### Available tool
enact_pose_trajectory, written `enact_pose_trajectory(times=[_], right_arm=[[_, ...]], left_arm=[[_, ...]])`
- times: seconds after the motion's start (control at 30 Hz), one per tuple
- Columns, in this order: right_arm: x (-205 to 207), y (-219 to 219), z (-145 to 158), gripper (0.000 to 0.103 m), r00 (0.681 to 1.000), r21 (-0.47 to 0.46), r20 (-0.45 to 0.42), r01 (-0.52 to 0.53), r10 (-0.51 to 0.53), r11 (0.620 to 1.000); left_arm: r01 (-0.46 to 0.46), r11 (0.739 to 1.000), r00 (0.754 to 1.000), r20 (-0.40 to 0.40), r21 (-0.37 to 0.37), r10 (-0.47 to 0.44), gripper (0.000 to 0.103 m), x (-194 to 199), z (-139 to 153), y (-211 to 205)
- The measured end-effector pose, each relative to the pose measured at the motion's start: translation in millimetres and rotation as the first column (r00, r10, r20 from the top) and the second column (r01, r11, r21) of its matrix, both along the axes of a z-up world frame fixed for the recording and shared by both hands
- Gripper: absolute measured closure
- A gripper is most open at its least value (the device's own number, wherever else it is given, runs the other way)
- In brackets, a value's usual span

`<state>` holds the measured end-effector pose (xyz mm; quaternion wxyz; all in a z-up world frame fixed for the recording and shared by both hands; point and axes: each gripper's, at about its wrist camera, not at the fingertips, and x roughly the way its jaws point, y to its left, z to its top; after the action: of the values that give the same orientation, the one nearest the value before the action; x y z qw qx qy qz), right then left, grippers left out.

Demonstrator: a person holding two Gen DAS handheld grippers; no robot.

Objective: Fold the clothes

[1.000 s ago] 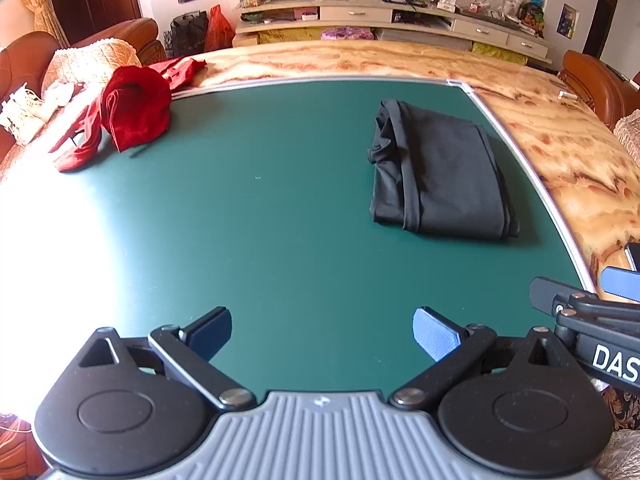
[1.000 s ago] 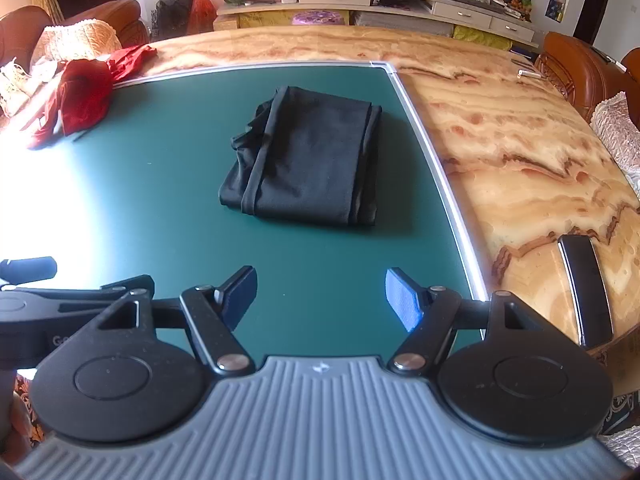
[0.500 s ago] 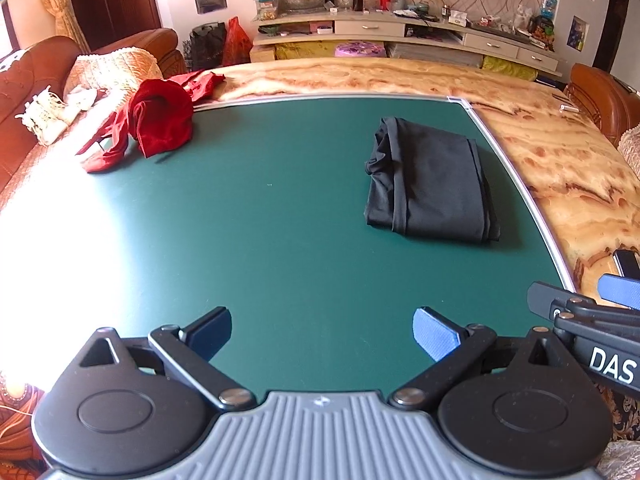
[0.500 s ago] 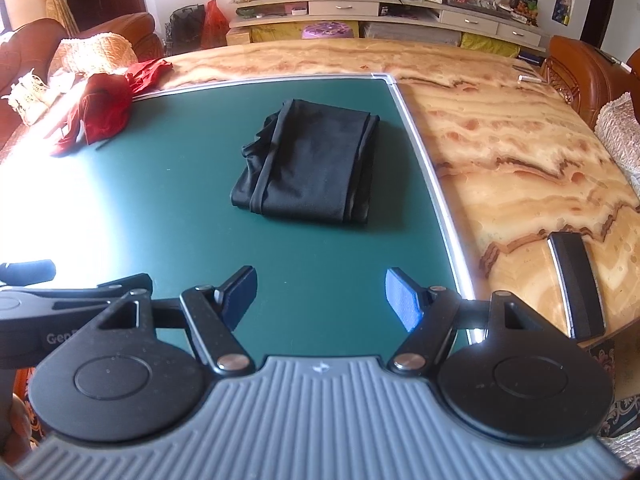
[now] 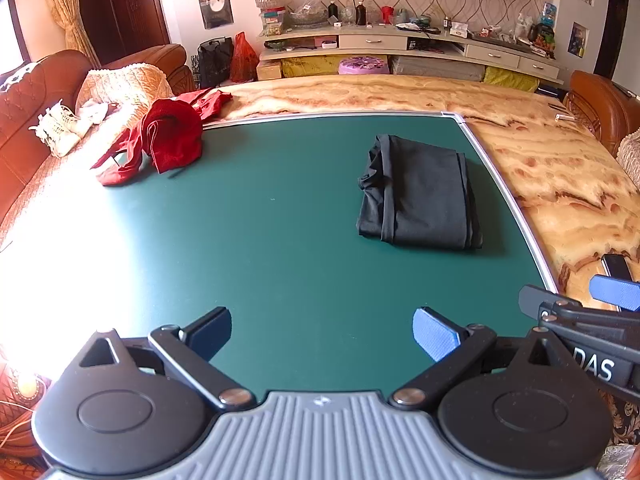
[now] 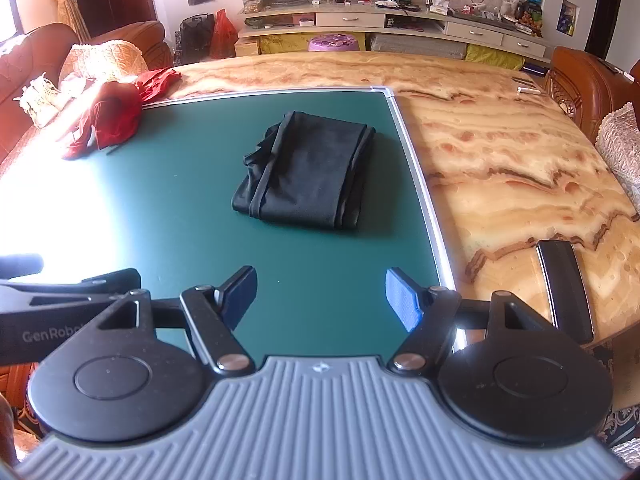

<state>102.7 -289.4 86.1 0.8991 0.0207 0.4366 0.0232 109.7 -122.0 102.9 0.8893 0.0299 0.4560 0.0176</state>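
Observation:
A black garment (image 5: 418, 194) (image 6: 306, 172) lies folded into a rectangle on the green mat (image 5: 280, 240) (image 6: 180, 184), near the mat's right edge. A crumpled red garment (image 5: 168, 140) (image 6: 108, 118) sits at the mat's far left corner, partly off it. My left gripper (image 5: 322, 330) is open above the near part of the mat, nothing between its blue pads. My right gripper (image 6: 322, 294) is open too, well short of the black garment and empty. The right gripper's side (image 5: 580, 316) shows at the right of the left wrist view.
The mat lies on a marble-patterned table (image 5: 560, 168) (image 6: 500, 152). A dark phone (image 6: 566, 288) (image 5: 618, 266) rests near the table's front right edge. Brown sofas (image 5: 36, 96) with cloths stand at left and a chair (image 6: 588, 80) at far right. A cluttered sideboard (image 5: 400, 40) lines the back wall.
Both grippers have pulled back and up from the table, so the black and red garments look smaller and farther off. Both stayed open; neither garment moved.

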Motion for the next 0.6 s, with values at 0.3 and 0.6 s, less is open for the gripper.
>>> enact_pose_trajectory(times=[0.3, 0.6], right_arm=[[-5.5, 8.7, 2.7, 0.024, 0.999, -0.03, -0.014, -0.03, 0.03, 0.999], [-18.9, 8.5, 5.5, 0.024, 1.0, -0.015, 0.001, -0.013, 0.013, 1.0]], left_arm=[[-0.012, 0.999, 1.0, 0.015, -0.036, 0.012, 0.003, -16.7, 7.3, 5.5], [-0.006, 0.999, 1.0, 0.015, -0.053, 0.007, 0.003, -12.1, 4.9, 9.9]])
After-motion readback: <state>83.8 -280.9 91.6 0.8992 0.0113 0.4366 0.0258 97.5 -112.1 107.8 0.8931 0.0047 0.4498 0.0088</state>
